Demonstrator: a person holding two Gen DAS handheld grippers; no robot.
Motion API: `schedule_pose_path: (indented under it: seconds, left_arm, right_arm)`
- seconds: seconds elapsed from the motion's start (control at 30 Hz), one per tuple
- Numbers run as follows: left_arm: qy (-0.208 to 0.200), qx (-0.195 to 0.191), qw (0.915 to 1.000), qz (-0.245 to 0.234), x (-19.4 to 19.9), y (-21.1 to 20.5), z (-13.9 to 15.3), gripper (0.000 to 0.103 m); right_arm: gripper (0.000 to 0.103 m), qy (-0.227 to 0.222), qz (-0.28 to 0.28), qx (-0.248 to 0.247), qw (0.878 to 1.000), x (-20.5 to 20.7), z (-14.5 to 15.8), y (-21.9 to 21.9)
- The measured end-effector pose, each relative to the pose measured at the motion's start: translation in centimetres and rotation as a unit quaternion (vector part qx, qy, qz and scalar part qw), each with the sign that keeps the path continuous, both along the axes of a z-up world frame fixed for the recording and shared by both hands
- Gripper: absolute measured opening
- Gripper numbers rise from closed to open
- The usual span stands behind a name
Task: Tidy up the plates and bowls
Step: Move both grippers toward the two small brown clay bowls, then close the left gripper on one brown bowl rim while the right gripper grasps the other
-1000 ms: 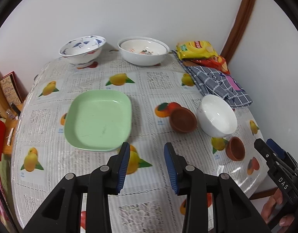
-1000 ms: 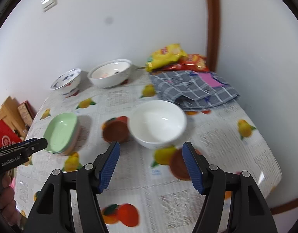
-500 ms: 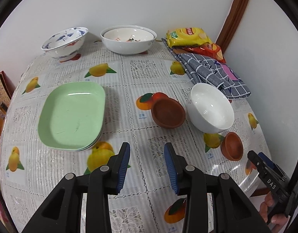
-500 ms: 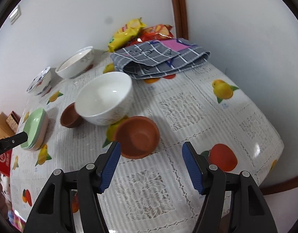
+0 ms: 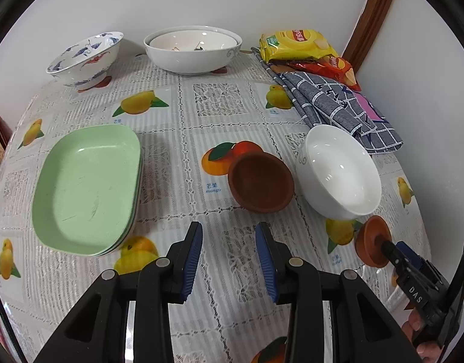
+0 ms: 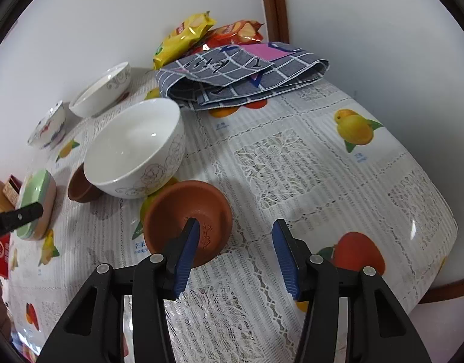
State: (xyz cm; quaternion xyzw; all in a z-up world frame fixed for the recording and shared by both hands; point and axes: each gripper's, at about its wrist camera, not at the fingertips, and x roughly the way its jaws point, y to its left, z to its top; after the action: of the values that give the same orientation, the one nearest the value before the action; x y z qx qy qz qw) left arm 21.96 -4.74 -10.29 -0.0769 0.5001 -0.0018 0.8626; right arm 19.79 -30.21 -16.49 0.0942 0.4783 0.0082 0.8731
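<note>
Terracotta-brown and small, a clay bowl (image 6: 186,214) sits near the right front edge of the surface (image 6: 322,163), which is covered by a lace-patterned cloth printed with fruit. The right gripper (image 6: 235,242) has its blue-padded fingers spread wide apart; the left finger dips inside the small clay bowl's near rim, while the right finger hangs over bare cloth, so nothing is clamped. Just behind this bowl stands a white bowl (image 6: 135,154) with a faint floral outline, upright. To its left, touching or nearly touching it, is a second, larger brown clay bowl (image 5: 260,183).

The left gripper (image 5: 228,254) hovers above the near middle of the surface with its fingers apart, holding nothing. On the left lies a stack of pale green rectangular plates (image 5: 86,187). At the far edge stand a blue-patterned bowl (image 5: 86,57) on the left and a wide white bowl (image 5: 192,50) beside it. At the far right are a folded grey checked cloth (image 6: 244,72) and, behind it, yellow and red snack packets (image 6: 183,37) against the wall.
</note>
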Motion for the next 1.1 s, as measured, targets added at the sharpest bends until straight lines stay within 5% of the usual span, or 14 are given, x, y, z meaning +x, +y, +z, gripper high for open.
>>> schedule_pose_path:
  seconds: [0.23,0.37,1.1]
  left_arm:
    - [0.004,-0.001,1.0000,0.003,1.7,0.0,-0.7,0.034]
    - [-0.002,0.001,1.0000,0.005,2.4,0.1,-1.0,0.034]
    - [0.029,-0.004,0.9995,0.011,6.6,-0.6,-4.7,0.033]
  right_arm:
    - [0.044,0.011,0.000,-0.009,1.000,1.2,-1.0,0.4]
    - [0.032,0.018,0.003,-0.022,1.000,1.7,-1.7,0.5]
    - [0.031,-0.011,0.018,-0.023,1.000,2.0,-2.0,0.7]
